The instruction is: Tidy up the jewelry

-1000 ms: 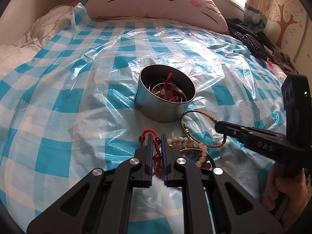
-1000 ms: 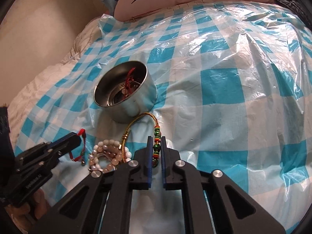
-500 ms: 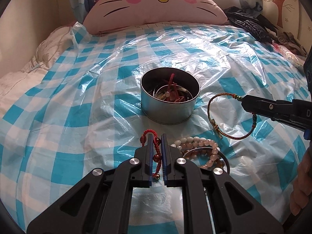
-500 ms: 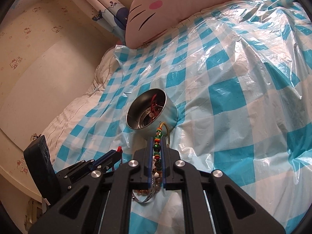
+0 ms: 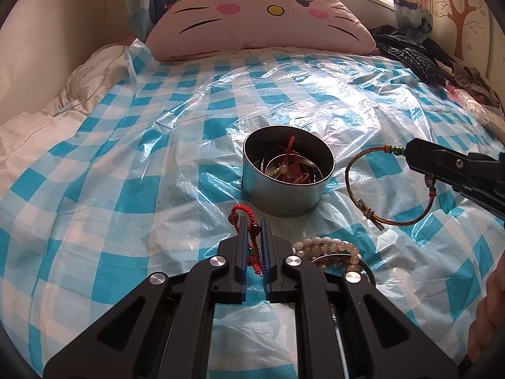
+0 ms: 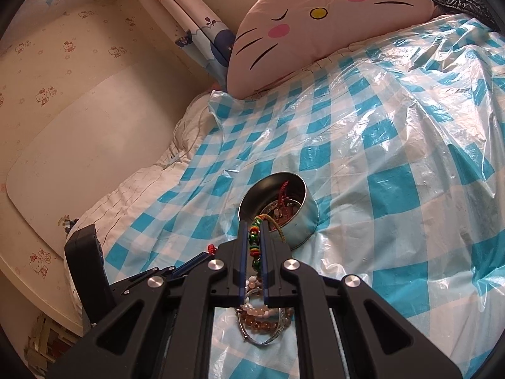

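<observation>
A round metal tin (image 5: 287,173) stands mid-bed with a red cord and other jewelry inside; it also shows in the right wrist view (image 6: 284,211). My left gripper (image 5: 253,224) is shut on a red beaded cord bracelet (image 5: 249,221), held above the sheet just before the tin. My right gripper (image 6: 253,230) is shut on a gold cord bracelet with coloured beads (image 6: 254,240), which hangs as a loop (image 5: 372,189) in the air right of the tin. A pile of pale bead bracelets and a silver bangle (image 5: 328,252) lies on the sheet, also under my right gripper (image 6: 262,319).
The bed is covered by a blue-and-white checked sheet under clear plastic (image 5: 142,164). A pink cat-face pillow (image 5: 258,15) lies at the head. Dark clothes (image 5: 410,53) are piled at the far right. A wall and white board (image 6: 63,126) stand on the left.
My right gripper has lifted the gold bracelet higher and nearer the tin. My left gripper has risen with the red bracelet, which has left the sheet.
</observation>
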The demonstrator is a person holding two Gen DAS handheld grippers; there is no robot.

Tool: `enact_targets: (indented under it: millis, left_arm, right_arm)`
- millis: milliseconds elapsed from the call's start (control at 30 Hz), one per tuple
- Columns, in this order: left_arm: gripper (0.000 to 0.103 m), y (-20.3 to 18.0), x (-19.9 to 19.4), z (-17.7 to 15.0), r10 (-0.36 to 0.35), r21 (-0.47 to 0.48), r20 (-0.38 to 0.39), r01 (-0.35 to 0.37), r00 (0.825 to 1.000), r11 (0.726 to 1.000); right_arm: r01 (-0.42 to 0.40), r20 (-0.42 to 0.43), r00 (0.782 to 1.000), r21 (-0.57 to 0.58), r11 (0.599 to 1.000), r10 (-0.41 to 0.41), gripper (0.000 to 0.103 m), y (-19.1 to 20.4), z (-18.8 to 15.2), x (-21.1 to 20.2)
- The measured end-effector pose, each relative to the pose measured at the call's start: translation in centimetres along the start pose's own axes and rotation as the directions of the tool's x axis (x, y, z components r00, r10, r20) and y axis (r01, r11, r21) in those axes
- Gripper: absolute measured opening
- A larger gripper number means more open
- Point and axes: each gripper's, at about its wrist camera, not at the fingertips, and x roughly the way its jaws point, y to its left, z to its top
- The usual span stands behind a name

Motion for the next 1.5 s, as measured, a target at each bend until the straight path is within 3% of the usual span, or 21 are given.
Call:
enact_targets:
  millis: [167, 600, 667, 733, 800, 833, 967, 1033, 1067, 1100, 1233, 1333, 1400, 1500]
  left_arm:
    - [0.007, 0.0, -0.1, 0.0, -0.005, -0.001, 0.003, 0.005, 1.000, 1.000]
    - [0.007, 1.5, -1.0, 4.2, -0.117, -0.107, 0.100, 0.128, 0.988, 0.986]
    - [0.007, 1.8, -1.1, 4.9, -0.112, -0.118, 0.114, 0.126, 0.987, 0.985]
    - [0.007, 2.3, -1.2, 5.3, -0.111, -0.134, 0.121, 0.127, 0.986, 0.983]
    - [0.008, 2.7, -1.2, 5.1, -0.104, -0.141, 0.119, 0.121, 0.987, 0.983]
    - [0.008, 2.9, -1.1, 4.9, -0.103, -0.145, 0.113, 0.119, 0.988, 0.982]
    - [0.008, 3.1, -0.4, 4.2, -0.110, -0.159, 0.088, 0.123, 0.990, 0.979]
    - [0.008, 2.9, -0.2, 4.1, -0.115, -0.158, 0.087, 0.128, 0.990, 0.979]
    - [0.008, 2.7, -0.3, 4.1, -0.118, -0.155, 0.088, 0.130, 0.989, 0.979]
    - [0.008, 2.6, -0.4, 4.1, -0.120, -0.153, 0.090, 0.132, 0.989, 0.979]
    - [0.008, 2.3, -0.6, 4.2, -0.123, -0.142, 0.096, 0.136, 0.988, 0.981]
    - [0.008, 2.2, -0.5, 4.4, -0.124, -0.135, 0.096, 0.136, 0.988, 0.981]
    - [0.008, 2.1, -0.4, 4.5, -0.127, -0.128, 0.097, 0.139, 0.987, 0.982]
    - [0.008, 1.8, -0.3, 5.0, -0.132, -0.114, 0.099, 0.143, 0.986, 0.983]
  right_arm:
    - [-0.001, -0.006, 1.000, 0.028, 1.000, 0.001, 0.008, -1.0, 0.1, 0.1]
    - [-0.083, 0.055, 0.995, 0.100, 0.992, 0.077, 0.008, -0.6, 2.3, 0.6]
    - [-0.062, 0.050, 0.997, 0.103, 0.993, 0.057, 0.008, -0.9, 2.8, 0.6]
    - [0.019, -0.028, 0.999, 0.070, 0.997, -0.017, 0.011, -1.1, 2.9, 1.5]
    - [0.156, -0.117, 0.981, 0.006, 0.988, -0.154, 0.042, -1.8, 2.0, 3.1]
    - [0.222, -0.156, 0.962, -0.028, 0.975, -0.224, 0.044, -2.3, 1.3, 3.9]
    - [0.333, -0.281, 0.888, -0.153, 0.931, -0.364, 0.043, -3.7, -1.3, 7.6]
    - [0.372, -0.273, 0.860, -0.242, 0.896, -0.431, 0.032, -3.1, -1.7, 8.3]
    - [0.385, -0.267, 0.852, -0.265, 0.884, -0.451, 0.014, -2.9, -1.8, 8.4]
    - [0.379, -0.272, 0.855, -0.252, 0.890, -0.441, 0.009, -3.0, -1.8, 8.2]
    - [0.285, -0.251, 0.923, -0.065, 0.956, -0.292, 0.007, -4.4, -1.0, 5.8]
    - [0.157, -0.157, 0.977, 0.097, 0.983, -0.141, 0.008, -5.4, 0.0, 3.4]
    - [0.095, -0.079, 0.993, 0.128, 0.987, -0.085, 0.008, -5.2, 0.6, 2.0]
    - [0.035, 0.005, 0.999, 0.147, 0.989, -0.036, 0.008, -4.5, 1.3, 0.6]
